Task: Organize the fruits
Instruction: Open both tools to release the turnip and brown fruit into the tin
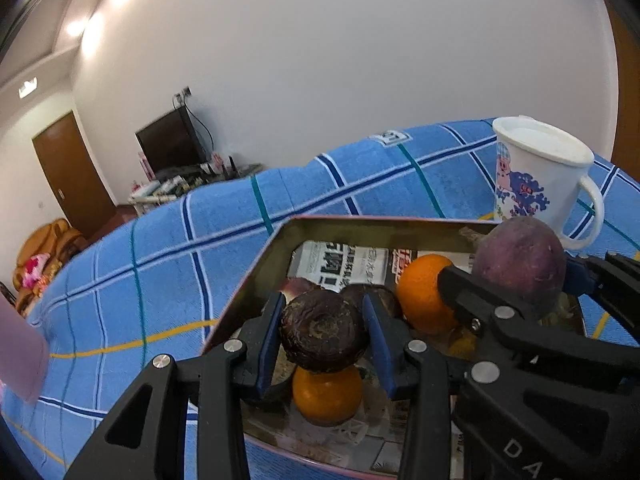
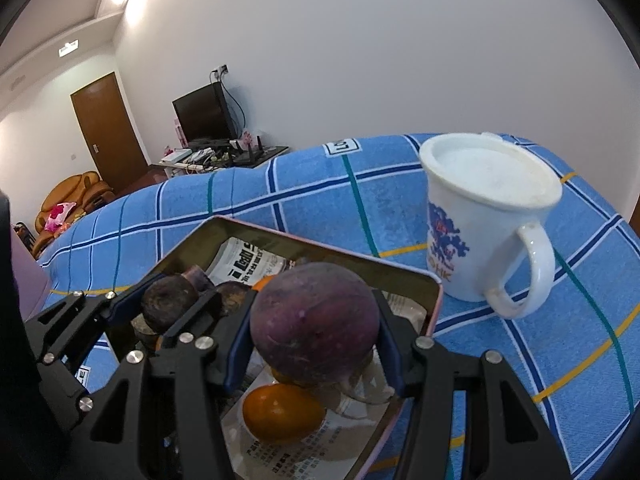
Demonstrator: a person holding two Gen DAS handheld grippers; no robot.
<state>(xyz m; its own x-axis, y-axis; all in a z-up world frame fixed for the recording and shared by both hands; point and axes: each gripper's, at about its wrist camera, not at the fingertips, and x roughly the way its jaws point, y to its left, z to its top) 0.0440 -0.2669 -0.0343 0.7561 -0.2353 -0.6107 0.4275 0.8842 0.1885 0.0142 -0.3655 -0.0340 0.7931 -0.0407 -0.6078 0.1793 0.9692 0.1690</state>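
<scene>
While both tools hang over the metal tin (image 1: pixel 256 264), each is already clamped on a fruit, so the step in hand reads as setting the two down inside. The left tool (image 1: pixel 324 334) has its blue pads pressed on a dark, wrinkled round fruit (image 1: pixel 322 330), held just above an orange (image 1: pixel 326 396) lying on the tin's floor. The right tool (image 2: pixel 314 322) grips a larger purple fruit (image 2: pixel 314 318) by its sides, above another orange (image 2: pixel 282 408) and the printed paper (image 2: pixel 248 266) lining the tin.

To do this well, I would lower each fruit onto bare paper rather than onto an orange, since a round fruit set on another will likely roll. The tools stand close side by side, so moving one at a time should keep them from knocking together. Letting go only once the fruit rests on the floor avoids a drop against the metal wall. The lidded white mug (image 2: pixel 490 216) stands on the blue checked cloth (image 2: pixel 320 200) just beside the tin's far right corner; the right tool should keep clear of its handle.
</scene>
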